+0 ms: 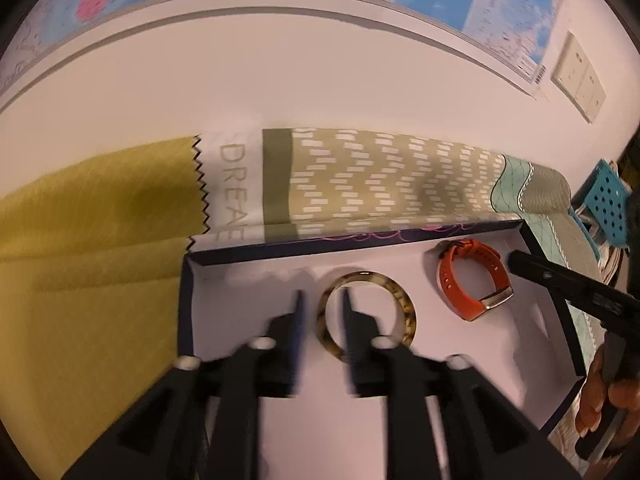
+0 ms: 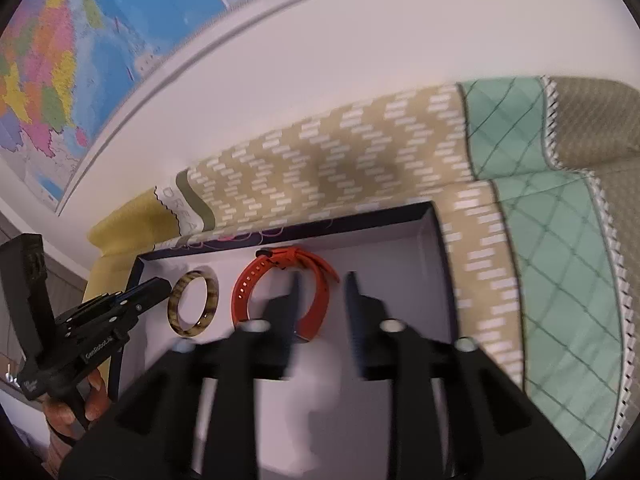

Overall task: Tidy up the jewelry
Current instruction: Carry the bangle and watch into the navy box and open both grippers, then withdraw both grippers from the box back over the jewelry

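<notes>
A shallow box with dark blue walls (image 1: 185, 304) and a white floor lies on a patterned cloth. In it lie a tortoiseshell bangle (image 1: 404, 304) and an orange watch band (image 1: 494, 278). My left gripper (image 1: 322, 302) is open and empty over the box; its right finger overlaps the bangle's ring and its left finger is outside it. My right gripper (image 2: 322, 284) is open and empty above the orange band (image 2: 320, 268), the band's right side between its fingers. The bangle (image 2: 212, 292) lies left of the band, with the left gripper (image 2: 150, 288) beside it.
The patterned cloth (image 1: 380, 176) covers the table, with a yellow section (image 1: 100, 220) at the left and a teal section (image 2: 560, 240) at the right. A white wall with a map (image 2: 80, 60) stands behind. A blue perforated object (image 1: 608, 196) sits at the far right.
</notes>
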A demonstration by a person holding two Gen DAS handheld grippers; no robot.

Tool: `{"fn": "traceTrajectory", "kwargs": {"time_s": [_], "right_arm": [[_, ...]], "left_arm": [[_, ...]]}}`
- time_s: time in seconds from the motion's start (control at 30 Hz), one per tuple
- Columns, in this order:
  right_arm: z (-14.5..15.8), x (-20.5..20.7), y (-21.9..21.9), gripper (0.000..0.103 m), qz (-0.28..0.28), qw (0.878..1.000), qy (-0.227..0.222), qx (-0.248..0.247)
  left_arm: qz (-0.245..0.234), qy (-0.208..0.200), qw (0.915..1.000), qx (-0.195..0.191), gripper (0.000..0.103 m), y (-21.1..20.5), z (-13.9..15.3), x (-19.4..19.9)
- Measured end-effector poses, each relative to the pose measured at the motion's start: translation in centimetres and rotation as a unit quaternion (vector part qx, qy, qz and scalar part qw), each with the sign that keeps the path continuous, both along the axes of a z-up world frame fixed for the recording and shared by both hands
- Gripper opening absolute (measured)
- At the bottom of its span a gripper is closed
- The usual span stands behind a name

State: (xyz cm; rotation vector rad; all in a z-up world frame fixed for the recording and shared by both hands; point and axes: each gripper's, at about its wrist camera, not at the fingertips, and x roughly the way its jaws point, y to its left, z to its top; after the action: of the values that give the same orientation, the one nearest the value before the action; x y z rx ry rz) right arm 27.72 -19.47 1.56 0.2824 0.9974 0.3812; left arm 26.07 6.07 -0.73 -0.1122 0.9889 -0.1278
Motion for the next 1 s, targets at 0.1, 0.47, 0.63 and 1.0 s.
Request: {"fn": "traceTrajectory", "kwargs": {"time_s": [0.1, 0.47, 0.63, 1.0], "right_arm": [[1.6, -1.7, -0.4, 0.044, 0.018, 0.999, -0.028, 0.008], [4.8, -13.6, -1.0, 0.052, 0.143, 0.984, -0.105, -0.018], [3.0, -17.6, -1.9, 0.051, 0.152, 0.984, -0.083, -0.038], [0.2, -18.8, -0.1, 0.042, 0.163, 0.984, -0.052, -0.043]], "left_arm": [[0.004, -0.022, 0.9997, 0.005, 0.036, 0.4, 0.9, -1.1], [-0.062, -0.125, 0.9902, 0.01, 0.051, -0.3, 6.2, -11.7], [-0.08, -0.113, 0.9903, 0.0, 0.055, -0.8, 4.9, -16.1], [-0.086, -0.071, 0.9931, -0.036, 0.056, -2.5, 0.7, -20.3]]}}
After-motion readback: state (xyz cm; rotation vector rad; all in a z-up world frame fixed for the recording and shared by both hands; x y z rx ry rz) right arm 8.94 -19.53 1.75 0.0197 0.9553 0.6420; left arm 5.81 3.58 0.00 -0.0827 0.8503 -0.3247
